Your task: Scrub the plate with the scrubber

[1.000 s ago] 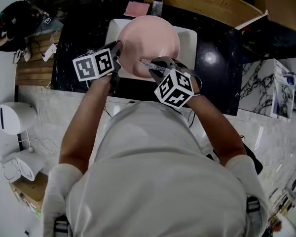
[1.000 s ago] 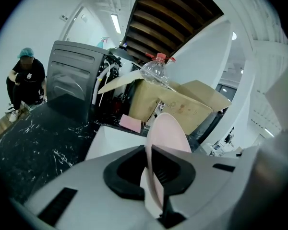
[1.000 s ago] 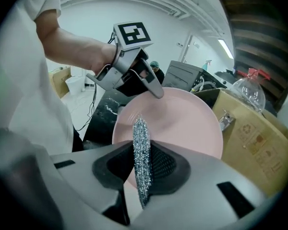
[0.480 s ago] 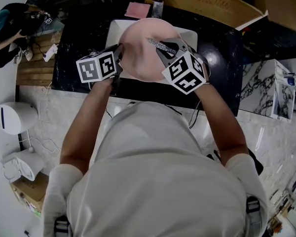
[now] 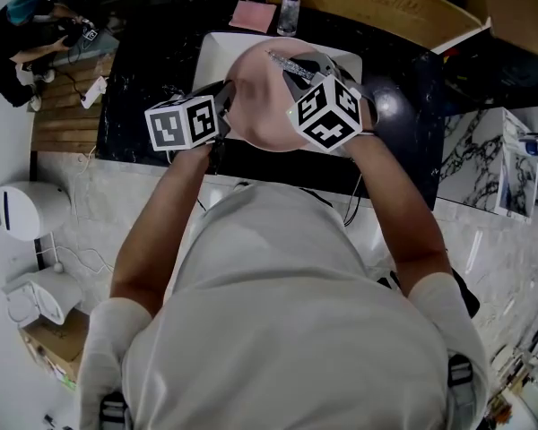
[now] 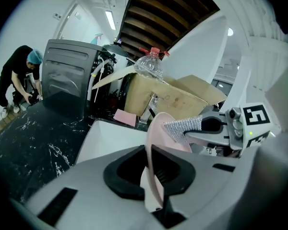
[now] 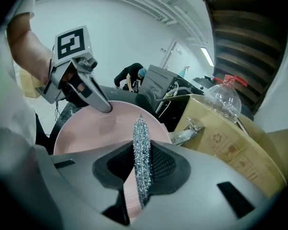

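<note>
The left gripper (image 6: 150, 152) clamps the rim of the pink plate (image 5: 262, 115), its jaws having just eased wider. The right gripper (image 7: 141, 153) pinches the silver scrubber (image 6: 185, 127); it touches the plate's face.

The plate (image 5: 260, 106) is pale pink, the scrubber (image 7: 142, 147) glittering silver, the sink (image 5: 212, 52) white, the desk (image 5: 143, 83) black, white-veined.

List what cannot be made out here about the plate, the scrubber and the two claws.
Head view: the sink floor, covered by the plate.
Head view: the grips of the left claw and right claw, behind their marker cubes.
Right gripper view: where the scrubber meets the plate, hidden by the right claw itself.
Left gripper view: the plate's lower rim, behind the left claw itself.
</note>
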A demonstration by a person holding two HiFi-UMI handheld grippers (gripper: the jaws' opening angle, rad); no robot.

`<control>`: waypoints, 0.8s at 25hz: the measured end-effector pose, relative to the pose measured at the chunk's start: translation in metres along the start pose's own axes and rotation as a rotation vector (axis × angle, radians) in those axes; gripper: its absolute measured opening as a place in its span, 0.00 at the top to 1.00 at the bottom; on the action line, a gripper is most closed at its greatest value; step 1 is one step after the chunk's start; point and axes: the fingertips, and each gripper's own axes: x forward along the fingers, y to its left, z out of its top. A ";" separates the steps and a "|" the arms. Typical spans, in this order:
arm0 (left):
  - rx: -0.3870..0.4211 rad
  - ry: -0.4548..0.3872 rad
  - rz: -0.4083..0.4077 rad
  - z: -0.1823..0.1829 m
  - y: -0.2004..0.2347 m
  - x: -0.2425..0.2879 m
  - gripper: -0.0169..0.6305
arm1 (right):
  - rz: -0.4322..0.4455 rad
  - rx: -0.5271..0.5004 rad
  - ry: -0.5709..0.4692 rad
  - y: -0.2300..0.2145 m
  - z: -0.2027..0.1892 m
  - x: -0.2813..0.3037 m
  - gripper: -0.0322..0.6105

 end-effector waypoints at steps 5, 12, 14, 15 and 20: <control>-0.030 -0.003 0.004 -0.001 0.007 -0.002 0.93 | 0.074 -0.065 0.011 0.032 -0.003 0.002 0.83; -0.036 -0.023 0.009 0.009 0.011 -0.005 0.92 | 0.184 -0.104 0.019 0.078 -0.010 -0.003 0.83; -0.039 -0.027 0.010 0.011 0.012 -0.005 0.92 | 0.217 -0.113 0.021 0.090 -0.012 -0.005 0.83; -0.041 -0.030 0.011 0.012 0.012 -0.005 0.92 | 0.235 -0.121 0.022 0.096 -0.013 -0.006 0.83; -0.039 -0.034 0.016 0.016 0.014 -0.006 0.92 | 0.340 -0.159 0.022 0.124 -0.014 -0.013 0.83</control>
